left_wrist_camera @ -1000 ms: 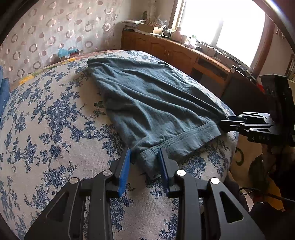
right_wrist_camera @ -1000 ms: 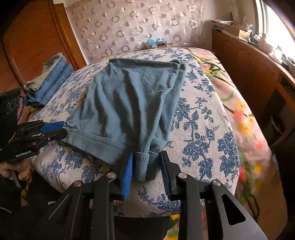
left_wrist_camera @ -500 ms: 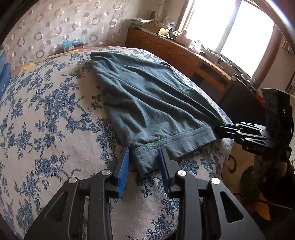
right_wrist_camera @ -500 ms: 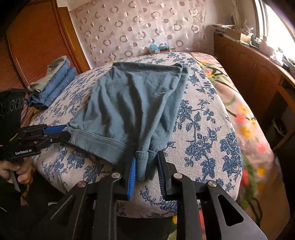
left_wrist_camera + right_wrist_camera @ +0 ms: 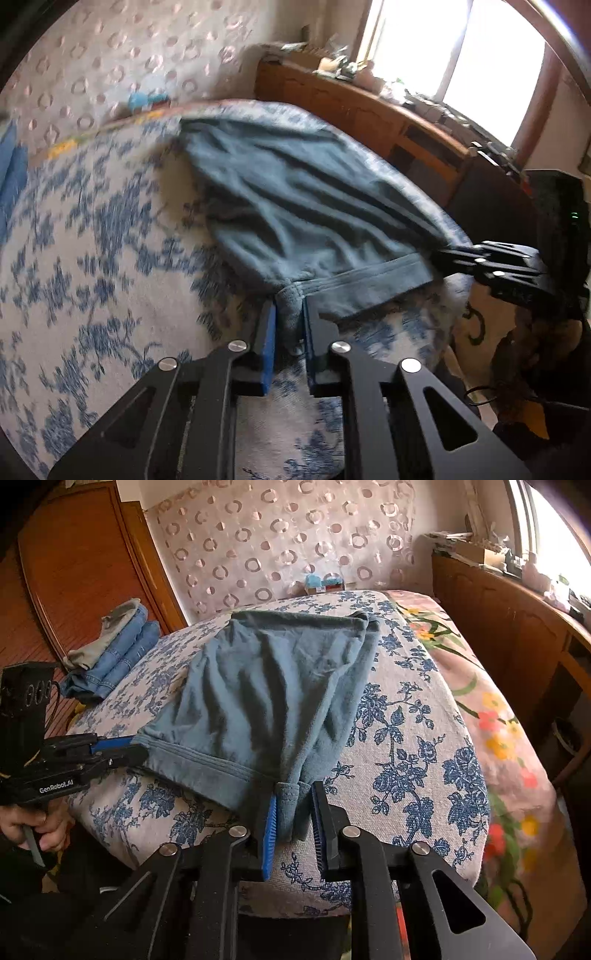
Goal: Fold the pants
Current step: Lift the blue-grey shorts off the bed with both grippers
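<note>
Both sets of blue pads have drawn in since a second ago, when the hem corners sat loosely between wide-spread fingers. Now the left hand-held gripper (image 5: 289, 334) is pressed tight on the near left corner of the pants (image 5: 306, 206), the cloth bunched into a narrow wad between its pads. The right hand-held gripper (image 5: 293, 821) has the other hem corner between its pads and its jaws are closing; the pads already look to be against the cloth.

The blue-grey pants (image 5: 280, 686) lie flat on the bed (image 5: 417, 738), waistband toward the far wall, hem at the near edge where I stand. They look like soft, light knit: limp, easily wrinkled, with no stiffness to hold a shape, so I'd expect them to sag between the two grips once lifted. The stitched hem is the thickest, least stretchy part, and its two corners are the sensible places to hold. A stack of folded jeans (image 5: 110, 657) sits well apart on the bed's left side.
</note>
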The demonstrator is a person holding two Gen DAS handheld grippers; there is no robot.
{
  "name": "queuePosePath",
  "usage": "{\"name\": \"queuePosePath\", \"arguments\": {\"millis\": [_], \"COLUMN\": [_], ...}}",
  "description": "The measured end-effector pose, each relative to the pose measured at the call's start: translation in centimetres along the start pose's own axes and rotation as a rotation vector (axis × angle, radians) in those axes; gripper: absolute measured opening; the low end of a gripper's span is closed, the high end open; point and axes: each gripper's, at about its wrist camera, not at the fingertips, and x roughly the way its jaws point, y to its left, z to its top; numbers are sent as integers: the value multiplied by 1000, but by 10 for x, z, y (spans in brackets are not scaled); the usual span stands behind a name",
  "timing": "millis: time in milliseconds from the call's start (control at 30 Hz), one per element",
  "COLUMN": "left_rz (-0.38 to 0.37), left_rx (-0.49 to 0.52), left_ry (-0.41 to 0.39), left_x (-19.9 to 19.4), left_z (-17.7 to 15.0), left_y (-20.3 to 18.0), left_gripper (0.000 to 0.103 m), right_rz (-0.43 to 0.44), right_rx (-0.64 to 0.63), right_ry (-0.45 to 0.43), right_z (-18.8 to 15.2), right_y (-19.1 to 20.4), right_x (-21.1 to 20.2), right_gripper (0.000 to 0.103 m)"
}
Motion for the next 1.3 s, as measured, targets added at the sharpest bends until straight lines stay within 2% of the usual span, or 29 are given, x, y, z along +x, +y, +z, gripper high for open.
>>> {"name": "queuePosePath", "arguments": {"millis": [100, 233, 633, 767, 900, 1067, 1300], "left_rz": [-9, -12, 14, 23, 69, 103, 149], "left_rx": [24, 40, 94, 127, 164, 158, 113], "left_ry": [-43, -107, -332, -383, -427, -448, -398], "left_x": [-18, -45, -140, -166, -185, -187, -154], "left_z": [11, 27, 92, 110, 124, 133, 145], "left_y": [-5, -7, -6, -10, -12, 4, 42], "left_gripper": [13, 13, 12, 12, 13, 13, 12], "right_rz": [28, 77, 132, 133, 143, 162, 179], "right_rx": [7, 5, -149, -205, -264, -305, -314], "right_ry": [2, -41, -255, -330, -393, -434, -400], "right_z": [4, 17, 98, 124, 146, 169, 182], "right_y": [-2, 2, 46, 62, 79, 88, 76], "right_x": [-3, -18, -89, -113, -130, -132, -90], "right_gripper": [13, 11, 11, 11, 11, 11, 11]}}
